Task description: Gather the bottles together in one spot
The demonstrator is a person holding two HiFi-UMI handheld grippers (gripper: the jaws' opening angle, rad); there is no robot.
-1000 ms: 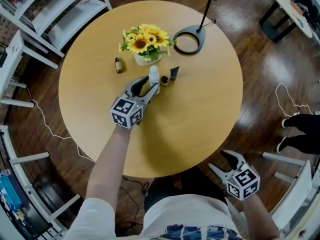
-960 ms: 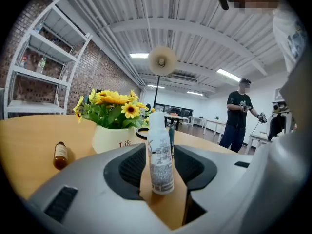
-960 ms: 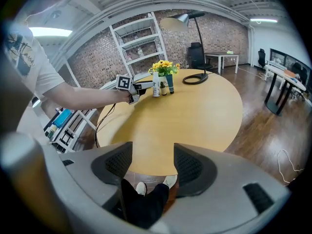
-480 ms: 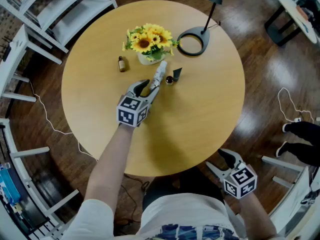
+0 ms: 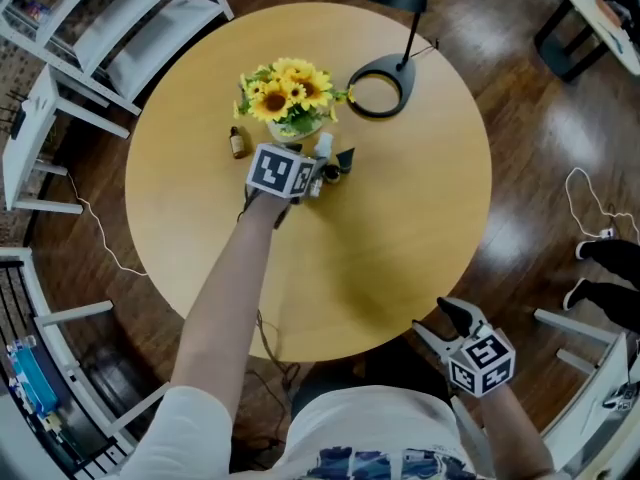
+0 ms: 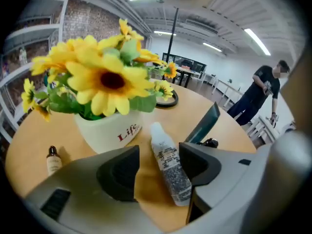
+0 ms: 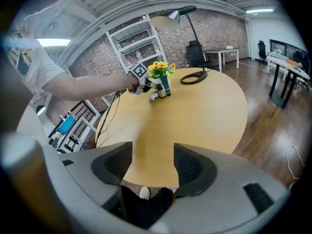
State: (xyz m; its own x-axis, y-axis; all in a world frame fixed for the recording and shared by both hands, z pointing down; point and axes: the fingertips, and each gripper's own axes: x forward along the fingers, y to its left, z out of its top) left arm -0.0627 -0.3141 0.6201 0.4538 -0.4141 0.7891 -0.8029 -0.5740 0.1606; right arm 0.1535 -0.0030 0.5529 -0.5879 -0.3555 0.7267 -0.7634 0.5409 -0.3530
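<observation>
Left gripper view shows your left tool (image 6: 157,169) with its jaws opening. The white bottle (image 6: 168,167) lies on its side on the tabletop (image 5: 400,228) between them, close to the right-hand pad, with its cap toward the sunflower pot (image 6: 112,130). The dark tube (image 6: 204,123) stands just beyond it, and the small brown bottle (image 6: 52,160) stands apart on the pot's other side. Your right tool (image 7: 153,167) hangs off the tabletop's near edge, released, nothing between its jaws.
</observation>
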